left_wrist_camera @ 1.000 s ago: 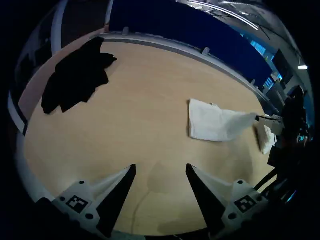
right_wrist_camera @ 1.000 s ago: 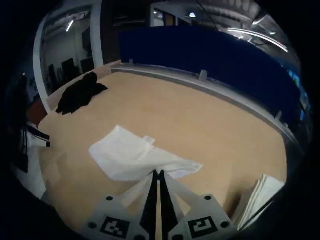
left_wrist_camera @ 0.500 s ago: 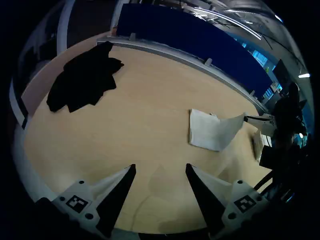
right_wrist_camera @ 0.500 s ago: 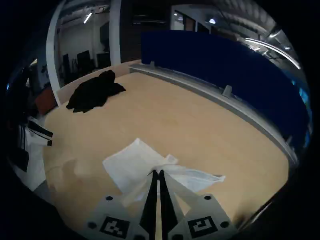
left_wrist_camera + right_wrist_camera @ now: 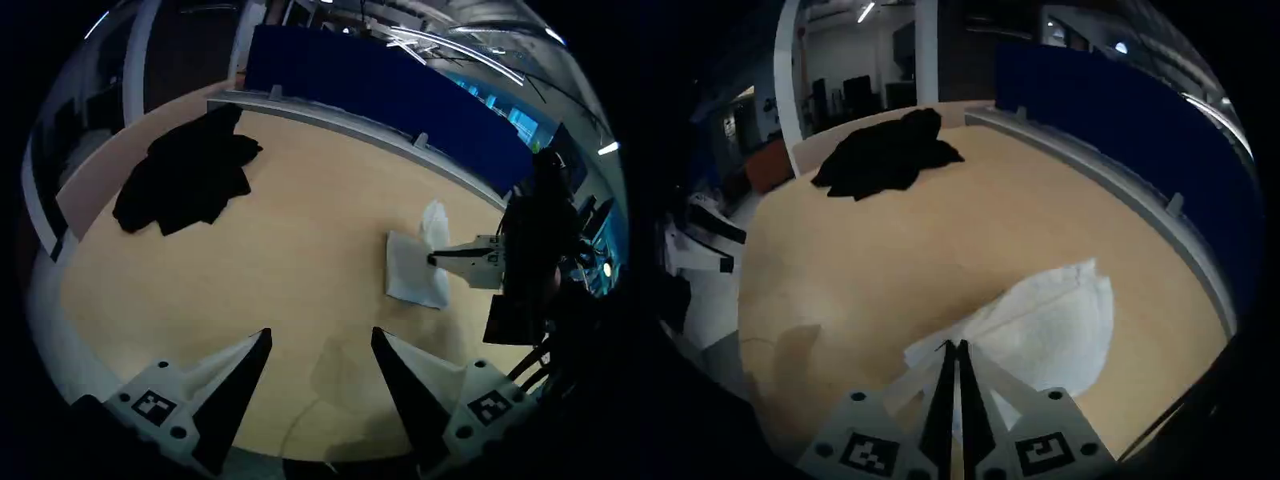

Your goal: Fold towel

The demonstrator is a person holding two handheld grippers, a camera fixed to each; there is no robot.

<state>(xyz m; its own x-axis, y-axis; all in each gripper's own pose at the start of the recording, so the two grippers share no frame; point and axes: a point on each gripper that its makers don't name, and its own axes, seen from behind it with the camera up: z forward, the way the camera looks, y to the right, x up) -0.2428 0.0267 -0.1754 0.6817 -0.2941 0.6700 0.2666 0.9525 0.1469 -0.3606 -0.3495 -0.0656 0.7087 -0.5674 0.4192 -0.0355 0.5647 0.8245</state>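
The right hand-held gripper [image 5: 954, 346] is clamped on the edge of the towel [image 5: 1048, 320], which lies on the counter [image 5: 880, 240]. The left hand-held gripper [image 5: 320, 332] hovers with its fingers apart, well away from it.

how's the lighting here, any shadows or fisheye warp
Left gripper view: dim, the table edge bows from fisheye, faint shadow under the left gripper. Right gripper view: equally dim, darker shadow lower left, black cloth loses all detail.

White towel [image 5: 1048, 320], one edge aloft
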